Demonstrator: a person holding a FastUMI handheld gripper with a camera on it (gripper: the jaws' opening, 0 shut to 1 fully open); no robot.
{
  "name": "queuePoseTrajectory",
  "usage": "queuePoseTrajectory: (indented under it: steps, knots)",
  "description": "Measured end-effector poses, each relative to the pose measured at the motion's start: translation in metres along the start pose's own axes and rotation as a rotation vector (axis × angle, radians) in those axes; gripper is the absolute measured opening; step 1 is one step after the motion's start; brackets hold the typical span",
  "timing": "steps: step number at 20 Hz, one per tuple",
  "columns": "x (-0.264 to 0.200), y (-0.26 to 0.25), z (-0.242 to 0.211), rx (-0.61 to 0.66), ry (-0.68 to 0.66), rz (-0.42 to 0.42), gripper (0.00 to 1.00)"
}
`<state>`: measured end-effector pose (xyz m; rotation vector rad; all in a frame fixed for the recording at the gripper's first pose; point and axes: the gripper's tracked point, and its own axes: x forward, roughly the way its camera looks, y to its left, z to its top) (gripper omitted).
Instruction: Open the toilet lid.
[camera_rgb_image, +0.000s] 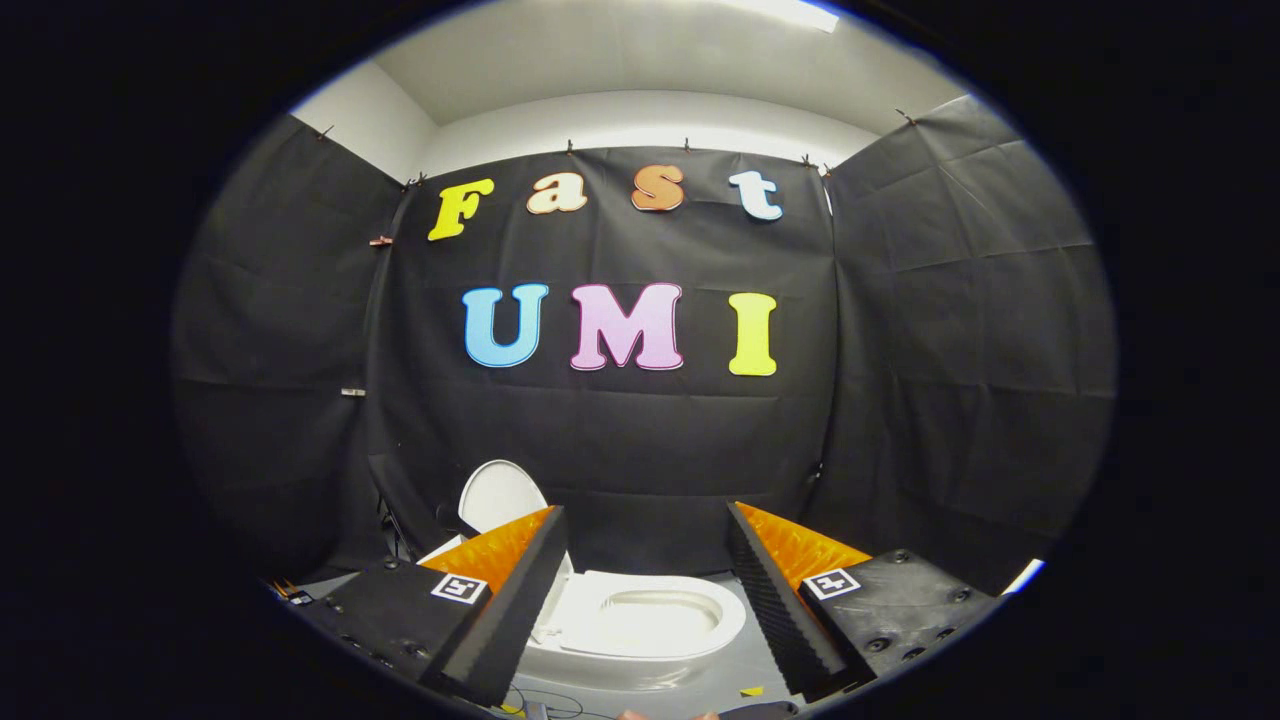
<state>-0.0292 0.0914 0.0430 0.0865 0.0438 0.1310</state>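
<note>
The gripper (640, 600) sits closest to the lens, its two fingers (505, 620) spread wide apart with nothing held between them. Each finger carries a square printed marker (459, 588) on its base.

Just ahead of the fingers and framed in the gap between them stands the toilet (640, 625), a white bowl on the grey floor (740, 670). Its rim and seat lie flat and uncovered, with the bowl visible inside. The toilet lid (497, 497) stands raised and upright at the bowl's far-left side, rising behind the tip of the left finger and partly hidden by it; the fingers do not touch it.

Beyond the toilet hangs the booth's black cloth wall (620, 450).
</note>
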Motion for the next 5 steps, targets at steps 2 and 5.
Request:
queuePoseTrajectory:
  steps: [2, 5]
  knots:
    - [0.0009, 0.0008, 0.0002, 0.001, 0.001, 0.002, 0.99]
    - [0.0006, 0.0013, 0.0002, -0.002, 0.003, 0.002, 0.99]
